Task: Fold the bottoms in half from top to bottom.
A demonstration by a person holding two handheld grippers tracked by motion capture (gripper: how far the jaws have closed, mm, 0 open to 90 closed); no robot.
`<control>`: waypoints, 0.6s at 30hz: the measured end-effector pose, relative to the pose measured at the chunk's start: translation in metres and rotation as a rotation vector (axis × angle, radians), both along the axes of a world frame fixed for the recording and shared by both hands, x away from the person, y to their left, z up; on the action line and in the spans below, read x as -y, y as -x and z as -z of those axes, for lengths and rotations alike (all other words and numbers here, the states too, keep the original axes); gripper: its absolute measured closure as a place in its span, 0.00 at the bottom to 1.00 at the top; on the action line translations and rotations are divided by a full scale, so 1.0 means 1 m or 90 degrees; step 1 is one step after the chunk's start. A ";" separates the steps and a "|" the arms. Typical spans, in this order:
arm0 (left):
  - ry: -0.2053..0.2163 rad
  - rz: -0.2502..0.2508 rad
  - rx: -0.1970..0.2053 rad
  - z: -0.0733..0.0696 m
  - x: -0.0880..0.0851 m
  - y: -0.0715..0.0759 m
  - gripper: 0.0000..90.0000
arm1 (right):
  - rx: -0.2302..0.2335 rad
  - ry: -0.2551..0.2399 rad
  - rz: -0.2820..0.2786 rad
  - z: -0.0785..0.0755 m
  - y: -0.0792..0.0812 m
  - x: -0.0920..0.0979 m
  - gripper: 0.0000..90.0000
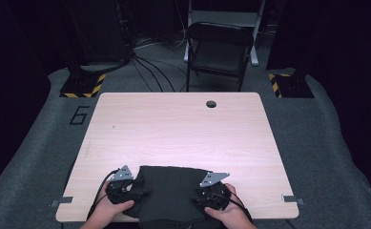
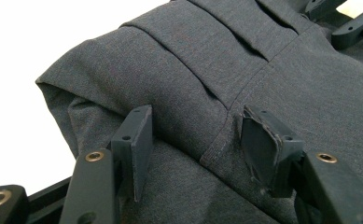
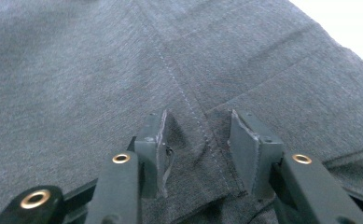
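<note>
A dark grey folded garment [image 1: 171,193] lies at the near edge of the wooden table [image 1: 173,129], between my two hands. My left gripper [image 1: 136,189] rests on the garment's left side. In the left gripper view its jaws [image 2: 195,135] stand apart, pressed down on the cloth [image 2: 179,65], with a stitched seam between them. My right gripper [image 1: 203,195] rests on the garment's right side. In the right gripper view its jaws [image 3: 198,140] are also apart, astride a low ridge of the cloth [image 3: 76,70] with a seam line. Neither pair of pads pinches the cloth.
A cable hole [image 1: 211,103] sits near the table's far edge. A black folding chair [image 1: 219,47] stands beyond the table on grey carpet. Cables trail from both grippers over the near edge.
</note>
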State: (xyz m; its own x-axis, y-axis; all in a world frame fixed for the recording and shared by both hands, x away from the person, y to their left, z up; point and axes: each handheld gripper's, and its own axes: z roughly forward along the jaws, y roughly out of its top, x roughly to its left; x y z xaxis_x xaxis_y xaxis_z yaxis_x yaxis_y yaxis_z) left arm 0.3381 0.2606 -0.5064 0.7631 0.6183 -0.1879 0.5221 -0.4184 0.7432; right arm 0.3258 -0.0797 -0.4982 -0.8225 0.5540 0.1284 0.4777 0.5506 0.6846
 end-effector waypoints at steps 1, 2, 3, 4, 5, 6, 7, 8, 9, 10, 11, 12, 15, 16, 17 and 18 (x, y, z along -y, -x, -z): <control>-0.002 0.003 -0.006 0.000 -0.001 -0.001 0.49 | 0.002 -0.001 0.003 0.000 -0.004 0.000 0.64; 0.000 -0.006 -0.004 0.001 0.000 -0.004 0.49 | 0.002 -0.007 0.009 0.001 -0.005 0.000 0.64; 0.000 -0.006 -0.004 0.001 0.000 -0.004 0.49 | 0.002 -0.007 0.009 0.001 -0.005 0.000 0.64; 0.001 -0.007 -0.004 0.001 0.000 -0.005 0.49 | 0.002 -0.003 0.005 0.000 -0.008 0.000 0.64; -0.002 -0.009 -0.005 0.001 0.000 -0.006 0.49 | 0.000 -0.004 0.009 0.000 -0.010 0.000 0.64; -0.004 -0.011 -0.003 0.001 0.000 -0.008 0.49 | -0.001 -0.001 0.012 0.000 -0.015 0.000 0.64; -0.006 -0.015 0.001 0.001 0.000 -0.009 0.49 | -0.001 -0.001 0.012 0.000 -0.015 0.000 0.64; -0.001 -0.020 -0.003 0.002 0.001 -0.011 0.49 | 0.007 -0.002 0.013 0.000 -0.018 -0.001 0.64; -0.001 -0.022 0.000 0.002 0.000 -0.013 0.49 | 0.007 -0.001 0.018 0.000 -0.020 -0.002 0.64; 0.000 -0.025 -0.010 0.002 0.000 -0.017 0.49 | 0.005 -0.001 0.019 0.000 -0.026 -0.001 0.64; 0.000 -0.025 -0.010 0.002 0.000 -0.017 0.49 | 0.005 -0.001 0.019 0.000 -0.026 -0.001 0.64; 0.002 -0.031 -0.015 0.002 0.000 -0.018 0.49 | 0.005 -0.004 0.023 0.000 -0.029 -0.002 0.64; 0.002 -0.037 -0.016 0.002 0.000 -0.023 0.49 | 0.010 -0.004 0.030 0.000 -0.036 -0.002 0.64; 0.002 -0.045 -0.009 0.002 0.001 -0.026 0.49 | 0.014 -0.006 0.039 0.001 -0.040 -0.002 0.64; 0.002 -0.045 -0.009 0.002 0.001 -0.026 0.49 | 0.014 -0.006 0.039 0.001 -0.040 -0.002 0.64; -0.001 -0.047 -0.011 0.002 0.000 -0.027 0.49 | 0.014 -0.003 0.036 0.000 -0.043 -0.002 0.64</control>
State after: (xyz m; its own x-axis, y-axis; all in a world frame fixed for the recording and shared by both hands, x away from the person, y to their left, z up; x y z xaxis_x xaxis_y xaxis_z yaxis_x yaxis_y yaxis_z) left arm 0.3652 0.2601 -0.5081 0.7124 0.6726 -0.2003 0.5645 -0.3796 0.7330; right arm 0.3686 -0.0775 -0.4986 -0.7929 0.5988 0.1129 0.4925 0.5207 0.6974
